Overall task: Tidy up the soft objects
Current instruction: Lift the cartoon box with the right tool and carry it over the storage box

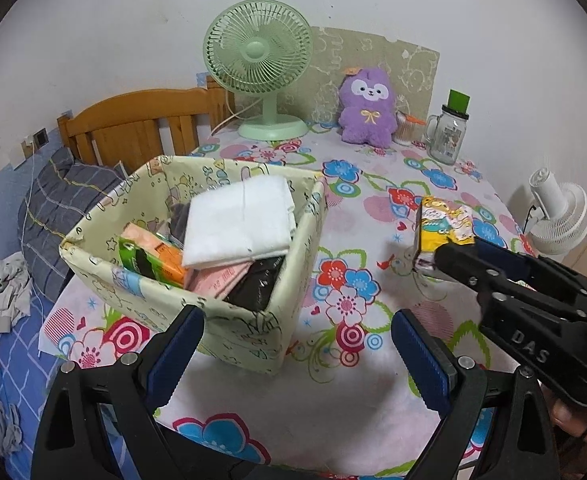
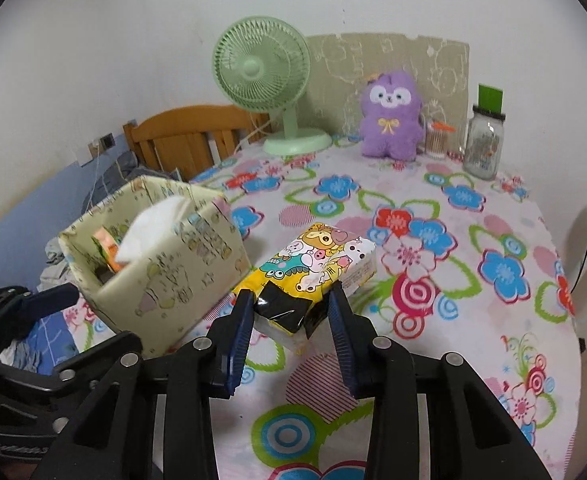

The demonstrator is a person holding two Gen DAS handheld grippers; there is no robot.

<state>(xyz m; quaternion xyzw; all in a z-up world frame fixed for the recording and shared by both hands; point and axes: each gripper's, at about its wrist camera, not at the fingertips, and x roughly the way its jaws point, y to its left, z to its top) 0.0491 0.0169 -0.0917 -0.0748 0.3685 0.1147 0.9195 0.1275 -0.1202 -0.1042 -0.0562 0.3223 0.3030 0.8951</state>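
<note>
Right gripper (image 2: pixel 289 304) clamped on a yellow cartoon tissue pack (image 2: pixel 313 268) lifted just above the floral tablecloth (image 2: pixel 473 320), left gripper (image 1: pixel 297 344) wide apart and empty before the fabric storage box (image 1: pixel 253 320) holding a white folded cloth (image 1: pixel 239 222) and packets, green desk fan (image 1: pixel 259 66) and purple plush toy (image 1: pixel 367 108) at the back.

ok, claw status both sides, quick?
Left claw: open, holding nothing, near the fabric box.
Right claw: closed on the yellow cartoon tissue pack, lifted off the table.

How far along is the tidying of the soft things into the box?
Done: the fabric box already holds several packs and a white folded cloth. In hand: the right gripper grips the yellow cartoon tissue pack. Left: dropping it in; the purple plush still sits by the fan.
</note>
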